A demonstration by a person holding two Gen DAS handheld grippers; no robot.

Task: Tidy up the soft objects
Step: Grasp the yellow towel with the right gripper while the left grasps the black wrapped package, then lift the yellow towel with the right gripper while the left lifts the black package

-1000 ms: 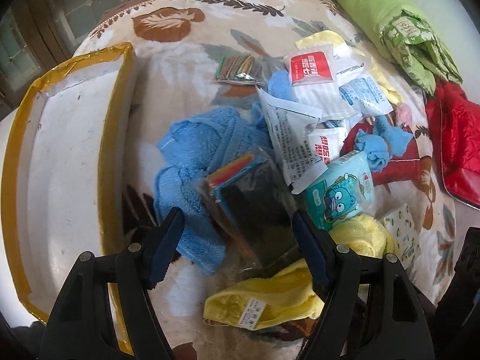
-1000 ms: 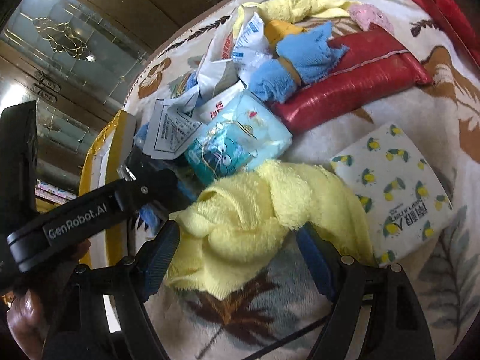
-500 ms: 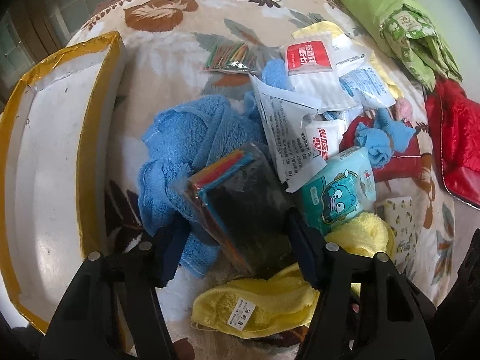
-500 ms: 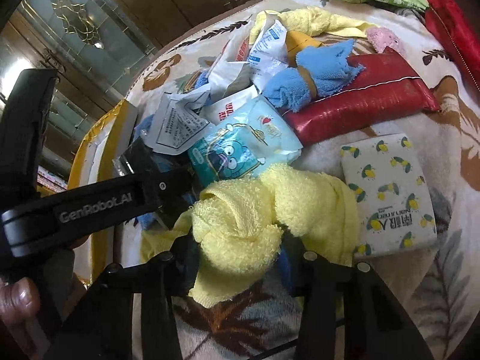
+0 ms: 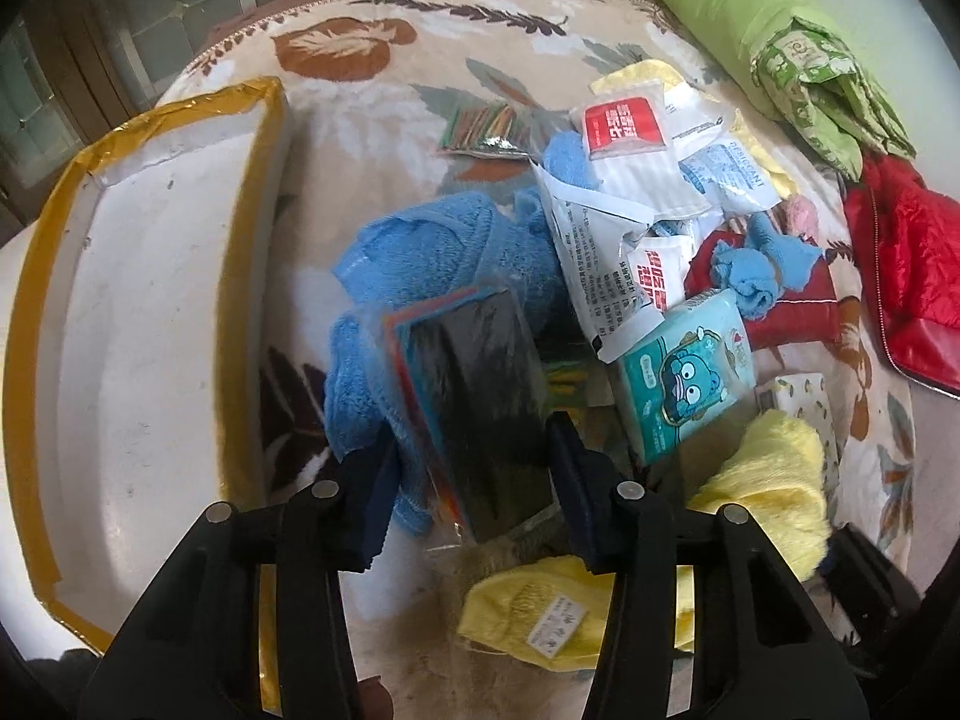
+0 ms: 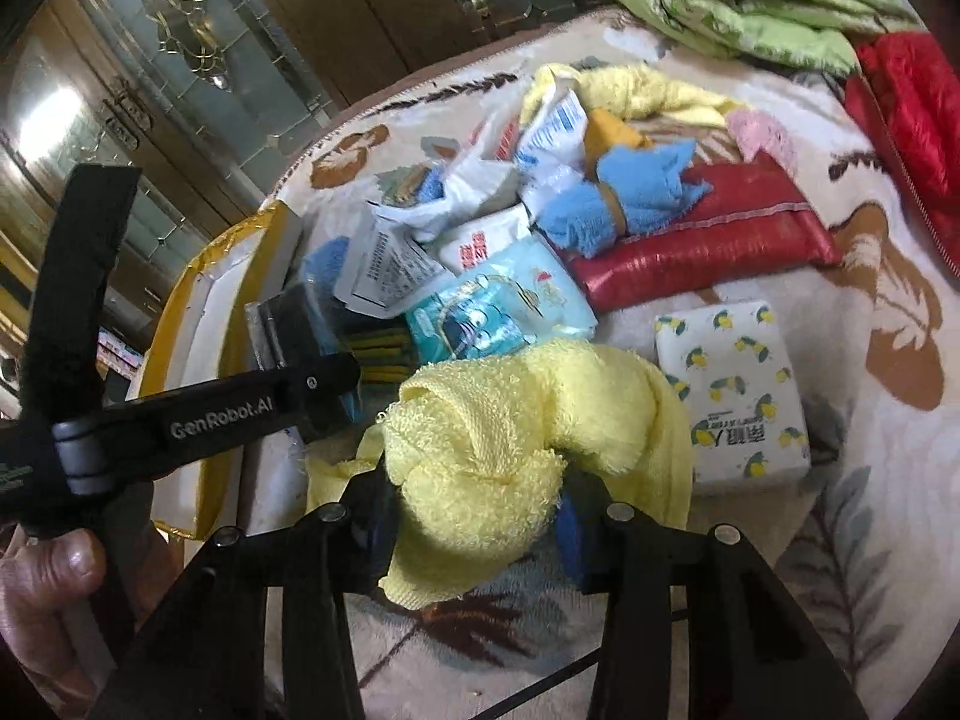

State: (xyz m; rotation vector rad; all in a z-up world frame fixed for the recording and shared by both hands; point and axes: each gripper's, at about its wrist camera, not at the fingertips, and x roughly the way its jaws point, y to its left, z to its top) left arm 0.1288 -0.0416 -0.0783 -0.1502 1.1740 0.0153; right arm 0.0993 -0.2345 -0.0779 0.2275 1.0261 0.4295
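Note:
My left gripper (image 5: 471, 480) points down at a clear plastic packet of dark and coloured sheets (image 5: 480, 396). Its jaws are closing, and both pads press the packet's sides. The packet lies tilted on a blue towel (image 5: 432, 252), and an edge of that towel sits by the left pad. My right gripper (image 6: 474, 516) is shut on a bunched yellow towel (image 6: 510, 420), which it holds a little above the flowered blanket (image 6: 870, 540). One end of the yellow towel (image 5: 774, 480) trails under the left gripper. Both grippers work close together at the near side of the pile.
A white box edged with yellow tape (image 5: 138, 312) stands to the left. The pile holds a teal tissue pack (image 5: 684, 378), white sachets (image 5: 624, 168), a small blue cloth (image 6: 624, 204), a red pouch (image 6: 708, 252) and a lemon-print tissue pack (image 6: 732, 390). A green quilt (image 5: 750, 18) and a red jacket (image 5: 900, 276) lie beyond.
The left jaws have come in from wide apart onto the packet. The right jaws have shut on the yellow towel, bunched it, and lifted and rolled it slightly.

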